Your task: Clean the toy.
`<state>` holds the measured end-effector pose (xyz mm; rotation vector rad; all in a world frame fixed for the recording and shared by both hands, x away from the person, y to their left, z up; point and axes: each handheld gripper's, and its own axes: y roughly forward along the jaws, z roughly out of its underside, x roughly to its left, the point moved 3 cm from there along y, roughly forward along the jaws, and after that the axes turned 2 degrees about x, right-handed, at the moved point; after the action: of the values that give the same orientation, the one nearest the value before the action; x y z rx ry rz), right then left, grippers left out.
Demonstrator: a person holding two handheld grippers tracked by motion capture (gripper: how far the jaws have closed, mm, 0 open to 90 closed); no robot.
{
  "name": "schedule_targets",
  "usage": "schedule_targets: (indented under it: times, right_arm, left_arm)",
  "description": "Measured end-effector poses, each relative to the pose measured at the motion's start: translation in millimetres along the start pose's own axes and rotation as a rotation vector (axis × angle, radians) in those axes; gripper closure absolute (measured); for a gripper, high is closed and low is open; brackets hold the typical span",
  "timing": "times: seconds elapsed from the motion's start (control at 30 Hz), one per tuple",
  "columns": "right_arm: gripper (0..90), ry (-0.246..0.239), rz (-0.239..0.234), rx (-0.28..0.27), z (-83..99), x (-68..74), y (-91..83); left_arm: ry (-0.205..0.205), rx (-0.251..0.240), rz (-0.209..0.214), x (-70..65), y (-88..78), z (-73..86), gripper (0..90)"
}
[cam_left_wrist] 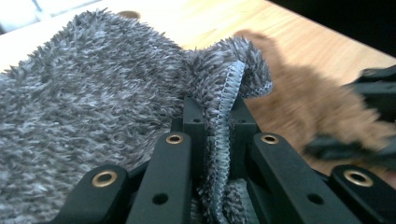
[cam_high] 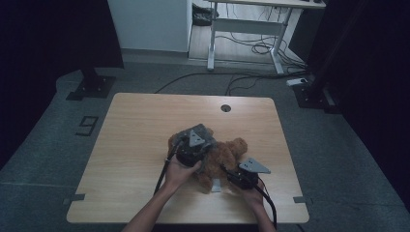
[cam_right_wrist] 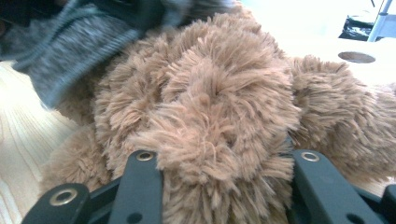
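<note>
The grey fleece garment (cam_left_wrist: 93, 93) has its stitched hem pinched tight between the jaws of the left gripper (cam_left_wrist: 212, 116), which in the high view sits over the upper part of the brown plush bear (cam_high: 227, 152) lying near the middle of the wooden table (cam_high: 140, 125). The right gripper (cam_right_wrist: 219, 186) clamps a thick lobe of the bear's fur, pinning the toy in place. By my reading the step in hand is dressing the bear: the garment is being drawn over its body. The next move likely calls for pulling the hem further along while the bear stays braced. Both forearms come in from the near edge, the left hand (cam_high: 180, 170) reaching further forward than the right hand (cam_high: 252, 193).
</note>
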<state>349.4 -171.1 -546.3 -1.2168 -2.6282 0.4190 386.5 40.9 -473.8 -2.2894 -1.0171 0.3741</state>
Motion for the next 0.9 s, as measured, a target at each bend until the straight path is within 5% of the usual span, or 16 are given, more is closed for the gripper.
schedule_targets:
  times: [0.3,0.53,0.7,0.9]
  right_arm:
    - [60.7,0.005,0.006,-0.004,0.3,0.4,0.1]
    - [60.6,0.014,0.002,-0.008,0.4,-0.7,0.7]
    - [60.6,0.013,0.009,-0.009,0.4,-1.5,1.5]
    - [60.8,0.006,0.033,-0.010,-0.6,-1.9,2.7]
  left_arm:
    - [-0.101,-0.036,-0.051,49.8,-34.7,23.5,81.3]
    - [-0.165,-0.011,-0.080,75.8,-39.0,51.7,81.3]
    - [-0.186,-0.021,-0.060,75.8,-42.2,52.2,81.3]
    - [-0.158,-0.059,-0.030,62.2,-45.4,25.3,81.1]
